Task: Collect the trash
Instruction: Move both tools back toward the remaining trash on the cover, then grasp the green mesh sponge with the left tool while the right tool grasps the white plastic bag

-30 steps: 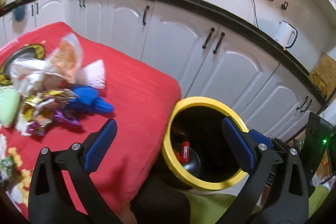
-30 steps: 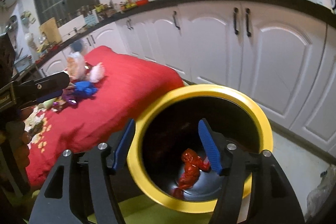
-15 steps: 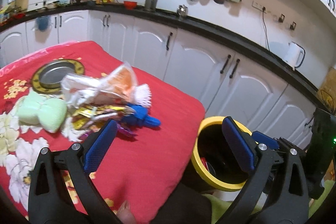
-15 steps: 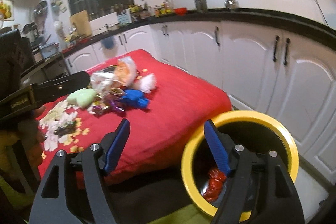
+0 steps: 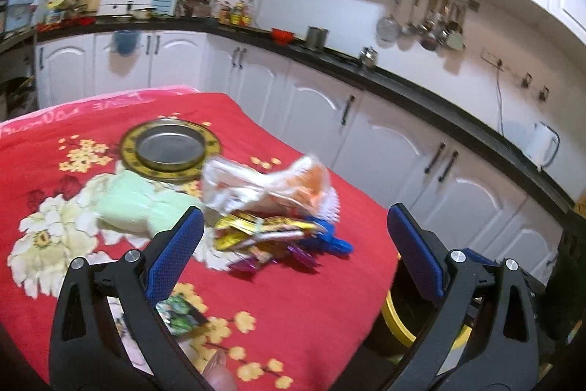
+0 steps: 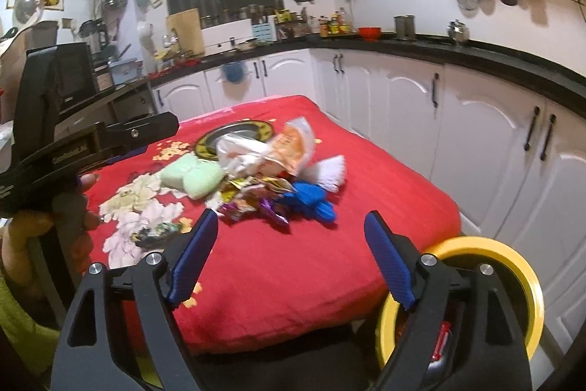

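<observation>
Both tongs stand spread and empty, the right tongs [image 6: 291, 257] having just been opening. Aim them at one loose wrapper [image 6: 271, 211] on the pile's near edge; left tongs [image 5: 295, 253] steady the rest.

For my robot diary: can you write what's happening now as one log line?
left gripper: open, empty | right gripper: just opened wider, empty | trash pile: on red cloth | yellow bin: red wrapper inside
</observation>
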Action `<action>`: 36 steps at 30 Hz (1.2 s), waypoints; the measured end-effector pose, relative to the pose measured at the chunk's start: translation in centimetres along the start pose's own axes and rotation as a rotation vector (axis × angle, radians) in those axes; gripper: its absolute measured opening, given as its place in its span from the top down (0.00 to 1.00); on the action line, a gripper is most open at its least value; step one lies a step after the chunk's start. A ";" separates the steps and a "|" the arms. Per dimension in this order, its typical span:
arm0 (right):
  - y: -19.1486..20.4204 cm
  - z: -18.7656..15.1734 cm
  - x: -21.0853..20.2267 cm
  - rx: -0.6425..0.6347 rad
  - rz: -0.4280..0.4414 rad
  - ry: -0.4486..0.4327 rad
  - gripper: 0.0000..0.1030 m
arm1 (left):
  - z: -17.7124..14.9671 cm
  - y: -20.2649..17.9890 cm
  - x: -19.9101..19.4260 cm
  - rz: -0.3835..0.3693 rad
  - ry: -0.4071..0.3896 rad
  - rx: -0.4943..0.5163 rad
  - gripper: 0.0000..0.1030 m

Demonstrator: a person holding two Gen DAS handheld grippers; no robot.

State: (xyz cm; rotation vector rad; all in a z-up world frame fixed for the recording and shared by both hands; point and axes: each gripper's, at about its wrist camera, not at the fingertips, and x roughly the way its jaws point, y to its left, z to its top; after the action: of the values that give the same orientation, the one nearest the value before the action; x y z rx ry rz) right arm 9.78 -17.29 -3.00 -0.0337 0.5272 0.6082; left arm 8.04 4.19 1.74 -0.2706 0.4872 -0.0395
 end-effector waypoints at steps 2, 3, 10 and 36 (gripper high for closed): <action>0.7 0.5 0.5 -0.007 0.021 0.000 0.22 | 0.4 0.9 -0.2 0.022 -0.017 -0.007 0.11; 1.1 0.8 0.7 -0.013 0.025 -0.001 0.22 | 0.7 1.5 -0.4 0.037 -0.028 -0.012 0.11; 3.1 2.5 3.4 -0.054 0.059 0.006 0.21 | 1.7 5.9 -0.6 0.121 -0.064 -0.086 0.11; -0.7 8.1 18.1 -0.086 0.007 0.107 0.15 | -0.8 19.7 7.0 0.251 0.122 -0.495 0.11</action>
State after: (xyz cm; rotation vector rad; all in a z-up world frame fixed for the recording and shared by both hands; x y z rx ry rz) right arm 26.44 -6.70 -4.81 -0.1461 0.6048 0.6385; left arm 13.31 22.28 -7.39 -0.6924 0.6461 0.3154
